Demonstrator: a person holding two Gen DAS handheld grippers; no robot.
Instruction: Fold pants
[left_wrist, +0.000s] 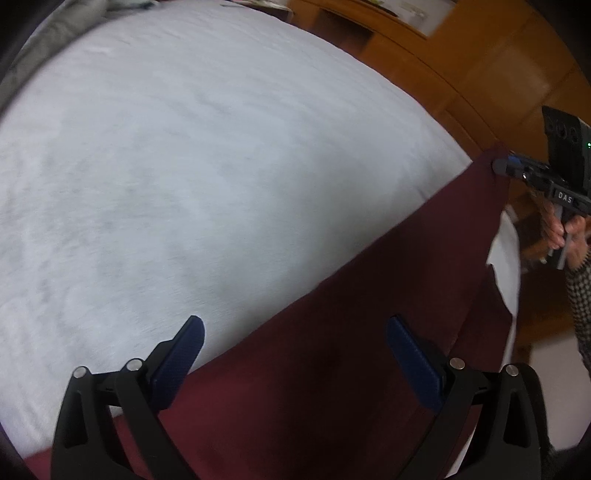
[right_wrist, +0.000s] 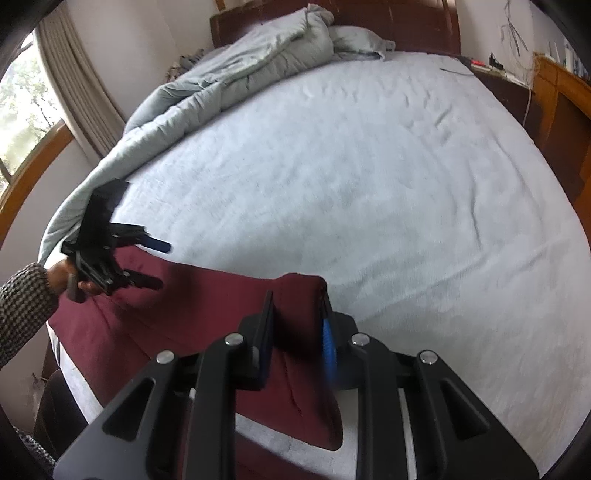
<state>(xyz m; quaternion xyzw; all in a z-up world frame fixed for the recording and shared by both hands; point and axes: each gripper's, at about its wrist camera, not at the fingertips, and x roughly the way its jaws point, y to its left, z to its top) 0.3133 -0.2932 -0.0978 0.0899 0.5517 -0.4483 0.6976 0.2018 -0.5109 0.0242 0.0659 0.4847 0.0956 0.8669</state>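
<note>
Jaws of the left gripper (left_wrist: 295, 328) are spread wide and hold nothing; those of the right gripper (right_wrist: 297, 295) are pinched on a raised fold of the pants (right_wrist: 207, 314). Maroon, matte and creased, the pants are draped along the near edge of the bed (right_wrist: 369, 184). Soft, light, limp cloth is judged; edges and corners are best pinched.
</note>
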